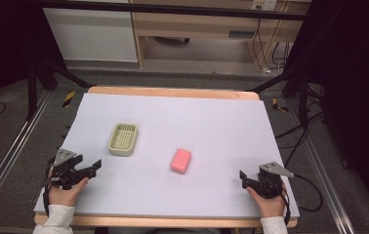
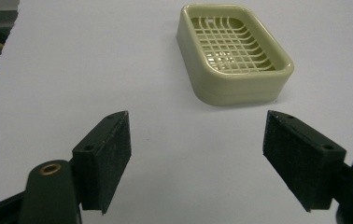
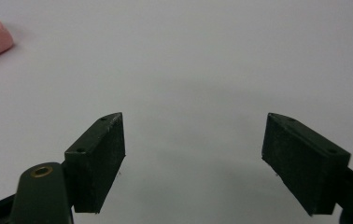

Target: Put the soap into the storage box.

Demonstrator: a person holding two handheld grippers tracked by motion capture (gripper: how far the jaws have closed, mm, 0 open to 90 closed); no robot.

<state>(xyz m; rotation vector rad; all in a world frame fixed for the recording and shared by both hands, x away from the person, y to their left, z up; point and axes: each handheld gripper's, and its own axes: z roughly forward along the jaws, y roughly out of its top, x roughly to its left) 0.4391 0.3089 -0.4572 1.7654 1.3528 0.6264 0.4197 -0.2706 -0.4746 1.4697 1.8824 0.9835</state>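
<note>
White sheeting covers the desk (image 1: 212, 195), with a pale green soap dish (image 1: 123, 139) left of centre and a pink soap bar (image 1: 181, 160) lying flat just to its right, apart from it. Likely risk: the bar could slide on the smooth sheet if one pad meets it first, and the light dish could shift if bumped. Left tongs (image 1: 96, 166) and right tongs (image 1: 242, 176) both stand wide open — empty, touching nothing, near the desk's front corners.
</note>
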